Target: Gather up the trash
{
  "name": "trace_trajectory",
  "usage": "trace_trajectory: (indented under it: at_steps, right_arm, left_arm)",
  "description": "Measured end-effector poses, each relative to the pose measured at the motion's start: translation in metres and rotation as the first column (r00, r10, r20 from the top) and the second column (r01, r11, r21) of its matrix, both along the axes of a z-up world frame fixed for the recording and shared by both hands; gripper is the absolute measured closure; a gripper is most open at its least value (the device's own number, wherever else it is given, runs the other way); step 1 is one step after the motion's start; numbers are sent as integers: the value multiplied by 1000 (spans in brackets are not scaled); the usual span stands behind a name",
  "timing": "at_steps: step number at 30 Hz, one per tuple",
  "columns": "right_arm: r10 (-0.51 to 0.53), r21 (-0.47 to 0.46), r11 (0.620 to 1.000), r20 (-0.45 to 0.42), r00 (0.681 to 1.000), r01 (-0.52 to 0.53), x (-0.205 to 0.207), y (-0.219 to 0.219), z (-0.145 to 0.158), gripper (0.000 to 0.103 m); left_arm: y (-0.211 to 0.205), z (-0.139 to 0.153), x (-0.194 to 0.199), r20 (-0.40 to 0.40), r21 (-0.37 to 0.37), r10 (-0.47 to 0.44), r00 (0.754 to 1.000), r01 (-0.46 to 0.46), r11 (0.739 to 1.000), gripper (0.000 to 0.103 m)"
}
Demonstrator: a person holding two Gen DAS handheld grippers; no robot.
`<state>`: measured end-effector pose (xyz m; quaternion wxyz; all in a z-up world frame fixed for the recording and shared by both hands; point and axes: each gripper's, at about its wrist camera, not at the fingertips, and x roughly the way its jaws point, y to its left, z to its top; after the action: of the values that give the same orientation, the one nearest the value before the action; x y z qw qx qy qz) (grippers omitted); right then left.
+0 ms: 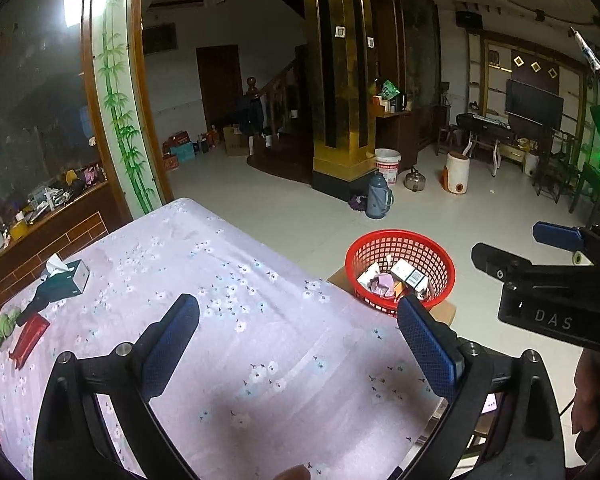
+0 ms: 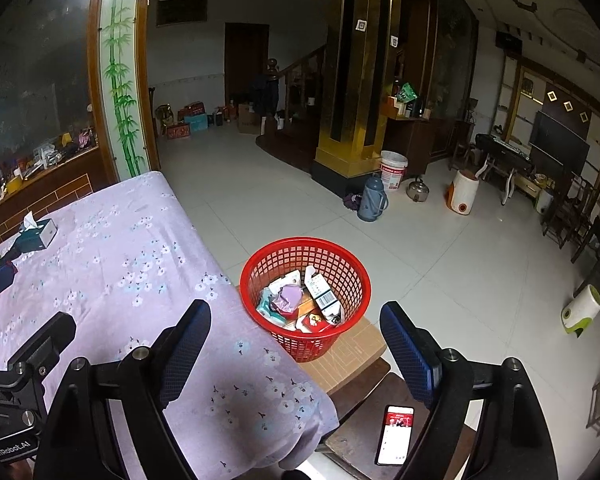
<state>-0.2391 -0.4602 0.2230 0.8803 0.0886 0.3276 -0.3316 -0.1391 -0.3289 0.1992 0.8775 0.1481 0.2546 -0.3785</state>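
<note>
Both the left tool (image 1: 298, 340) and right tool (image 2: 296, 344) are spread and carry nothing. The red basket (image 2: 260, 256), just ahead of the right tool beside the table (image 2: 112, 256), already holds boxes and wrappers (image 2: 300, 300); the cloth ahead looks cleared, so collection seems nearly done.

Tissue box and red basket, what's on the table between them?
Nothing: only bare floral tablecloth between the tissue box and red basket, in both wrist views.

A home's living room: television (image 1: 534, 105), staircase (image 2: 296, 80) (wooden), tiled floor (image 2: 440, 248).
</note>
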Motion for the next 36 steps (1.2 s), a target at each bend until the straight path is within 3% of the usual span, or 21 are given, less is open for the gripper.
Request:
trace_trajectory:
  at_steps: [36]
  right_arm:
    - [46,26,999,-11,999,-46,6,-9,-7,14]
  left_arm:
    - [6,-2,-9,25,14,79,997,-80,997,4]
